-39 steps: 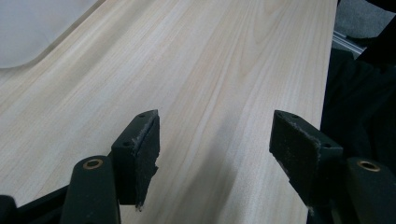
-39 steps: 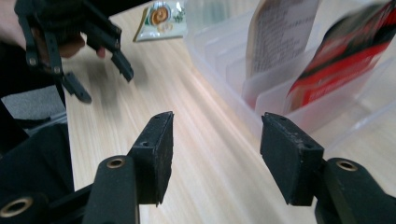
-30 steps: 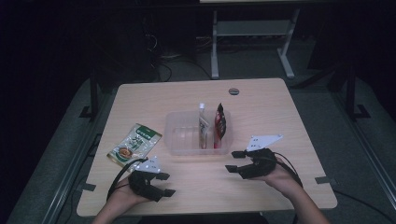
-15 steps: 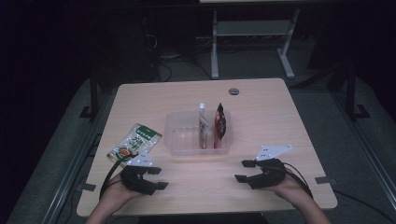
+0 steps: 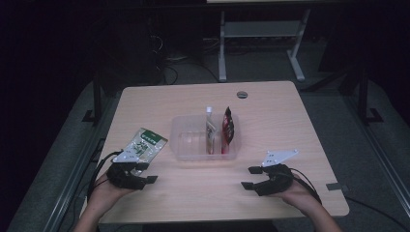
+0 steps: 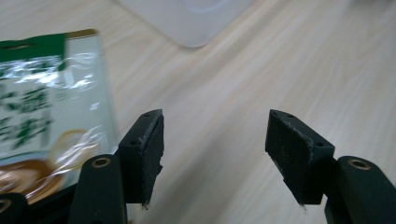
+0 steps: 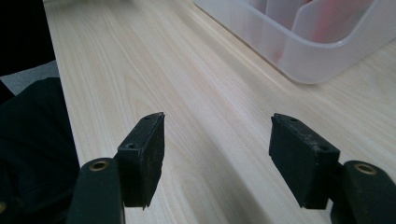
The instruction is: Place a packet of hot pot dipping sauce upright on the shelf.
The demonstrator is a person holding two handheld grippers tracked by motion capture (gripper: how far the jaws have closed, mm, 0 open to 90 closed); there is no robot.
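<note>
A clear plastic bin (image 5: 186,145) sits mid-table with a pale packet (image 5: 210,131) and a red packet (image 5: 228,126) standing in its right part. Left of it lies a green snack bag (image 5: 145,143). My left gripper (image 5: 146,173) rests open on the table just below the bag. In the left gripper view the bag (image 6: 44,98) lies beside the left jaw, the bin corner (image 6: 196,23) lies ahead, and the left gripper (image 6: 215,140) holds nothing. My right gripper (image 5: 250,178) stands open near the front right; in its own view the right gripper (image 7: 217,144) is over bare wood, the bin (image 7: 299,51) ahead right.
The wooden table (image 5: 270,111) has a small round grommet (image 5: 242,94) near its far edge. A white stand (image 5: 261,34) is on the floor beyond. The table's near edge runs just under both hands. A dark sleeve (image 7: 32,140) shows left of the right jaws.
The left gripper has slid left, ending just below the green bag. The right gripper has drawn back to the right and toward the near edge. Both stay open.
</note>
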